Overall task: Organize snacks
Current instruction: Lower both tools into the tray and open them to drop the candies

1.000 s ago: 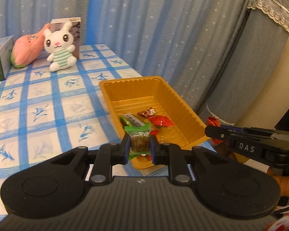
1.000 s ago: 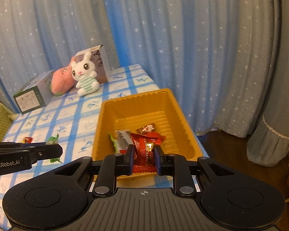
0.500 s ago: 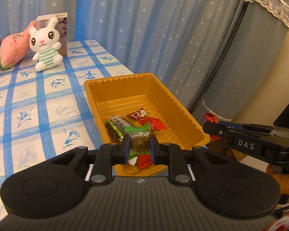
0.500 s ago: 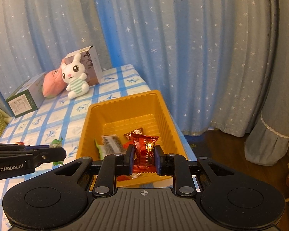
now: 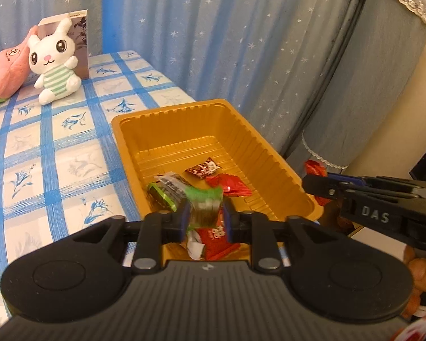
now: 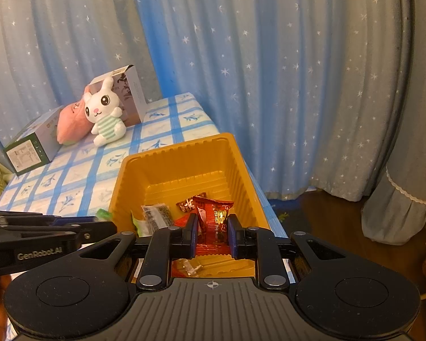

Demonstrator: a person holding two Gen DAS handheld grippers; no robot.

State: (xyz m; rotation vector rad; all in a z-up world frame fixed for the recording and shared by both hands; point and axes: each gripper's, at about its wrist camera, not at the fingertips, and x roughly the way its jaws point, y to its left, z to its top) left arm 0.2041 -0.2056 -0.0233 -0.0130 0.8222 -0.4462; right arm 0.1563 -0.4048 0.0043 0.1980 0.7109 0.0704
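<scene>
Both grippers have advanced over the orange tray [image 5: 272, 153]. Green-topped snack packet [image 5: 206, 207], blurred, sits between the left gripper [image 5: 204, 220] jaws, which are opening directly above the tray's near end. Right gripper [image 6: 212, 231] stays clamped on an upright red packet [image 6: 214, 221], alongside.

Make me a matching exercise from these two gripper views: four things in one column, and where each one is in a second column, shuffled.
Things
1. green snack packet
2. red snack packet
3. white plush rabbit
4. dark brown candy

Places
A. lying on the floor of the orange tray
B. sitting at the far end of the table, in front of a box
C. clamped in the right gripper above the tray
D. between the left gripper jaws as they open, over the tray's near end

Pairs: 1-D, 2-C, 3-B, 4-A
</scene>
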